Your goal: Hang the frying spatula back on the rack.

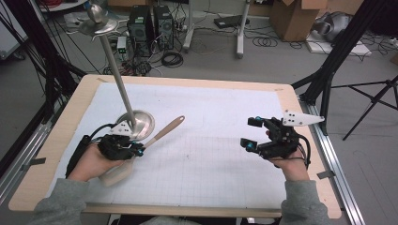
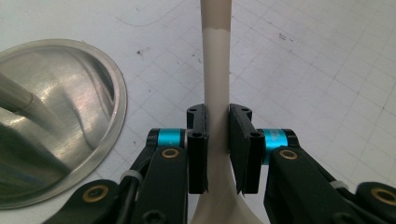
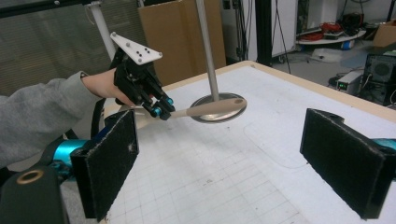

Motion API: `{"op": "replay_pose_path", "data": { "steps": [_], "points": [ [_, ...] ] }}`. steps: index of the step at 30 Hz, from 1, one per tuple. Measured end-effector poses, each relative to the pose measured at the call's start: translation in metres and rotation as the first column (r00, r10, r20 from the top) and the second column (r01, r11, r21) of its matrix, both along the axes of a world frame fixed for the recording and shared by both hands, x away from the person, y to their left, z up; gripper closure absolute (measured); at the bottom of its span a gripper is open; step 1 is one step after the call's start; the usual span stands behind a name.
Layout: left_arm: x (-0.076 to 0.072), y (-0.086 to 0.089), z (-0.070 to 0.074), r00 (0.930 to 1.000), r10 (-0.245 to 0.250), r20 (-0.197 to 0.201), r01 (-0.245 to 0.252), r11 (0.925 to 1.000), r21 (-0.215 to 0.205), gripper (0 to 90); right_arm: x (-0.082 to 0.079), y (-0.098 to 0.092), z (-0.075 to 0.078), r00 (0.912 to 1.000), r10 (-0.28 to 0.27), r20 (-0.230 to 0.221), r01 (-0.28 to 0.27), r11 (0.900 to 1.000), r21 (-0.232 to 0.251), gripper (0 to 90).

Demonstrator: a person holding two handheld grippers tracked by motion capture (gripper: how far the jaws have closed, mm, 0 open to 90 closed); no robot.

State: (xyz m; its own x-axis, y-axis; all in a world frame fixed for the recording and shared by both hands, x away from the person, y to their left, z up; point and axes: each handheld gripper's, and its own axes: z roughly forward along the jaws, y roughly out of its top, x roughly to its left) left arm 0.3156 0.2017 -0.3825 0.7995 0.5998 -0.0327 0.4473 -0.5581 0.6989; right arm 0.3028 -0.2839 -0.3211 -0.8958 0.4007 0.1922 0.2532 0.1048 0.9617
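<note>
The left gripper had its black jaws clamped on the neck of a beige spatula with a light wooden handle; in the left gripper view the pads pressed both sides of the pale neck. The handle pointed toward two o'clock from the gripper in the high view and was raised off the mat, as the right gripper view showed. The spatula's blade lay at seven o'clock from the jaws, partly covered by the left hand, whose grey sleeve entered from the bottom edge. At eleven o'clock from the gripper, just beside it, stood the round shiny metal base of a tall pole stand.

The right gripper hovered well apart at three o'clock, jaws spread wide with nothing between them, pointing toward nine o'clock. The right hand was mostly hidden beneath the gripper's body. The white gridded mat covered the wooden table.
</note>
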Motion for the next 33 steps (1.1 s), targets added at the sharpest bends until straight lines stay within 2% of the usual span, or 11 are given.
{"op": "replay_pose_path", "data": {
  "steps": [5, 10, 21, 25, 33],
  "points": [
    [-0.001, 0.008, 0.004, 0.9999, 0.004, 0.010, -0.004, 0.9997, -0.022, 77.7, 0.000, 0.000, 0.000, 1.0000, 0.000, -0.002, 0.000, 1.000, -0.001, 10.5],
    [-0.002, 0.018, 0.008, 0.9996, 0.020, 0.019, -0.020, 0.9995, -0.024, 77.6, 0.000, 0.000, 0.000, 1.0000, -0.001, -0.002, 0.001, 1.000, -0.003, 10.6],
    [-0.008, 0.040, 0.019, 0.9976, 0.051, 0.046, -0.048, 0.9961, -0.074, 77.7, 0.000, 0.001, 0.000, 1.0000, -0.004, -0.007, 0.004, 1.000, -0.005, 10.6],
    [-0.010, 0.049, 0.023, 0.9966, 0.067, 0.048, -0.062, 0.9924, -0.106, 77.6, 0.001, 0.002, -0.001, 1.0000, -0.003, -0.003, 0.003, 1.000, -0.006, 10.6],
    [-0.014, 0.068, 0.033, 0.9938, 0.092, 0.062, -0.082, 0.9866, -0.141, 77.6, 0.001, 0.001, -0.001, 1.0000, -0.007, -0.006, 0.007, 1.000, -0.006, 10.6]
  ]
}}
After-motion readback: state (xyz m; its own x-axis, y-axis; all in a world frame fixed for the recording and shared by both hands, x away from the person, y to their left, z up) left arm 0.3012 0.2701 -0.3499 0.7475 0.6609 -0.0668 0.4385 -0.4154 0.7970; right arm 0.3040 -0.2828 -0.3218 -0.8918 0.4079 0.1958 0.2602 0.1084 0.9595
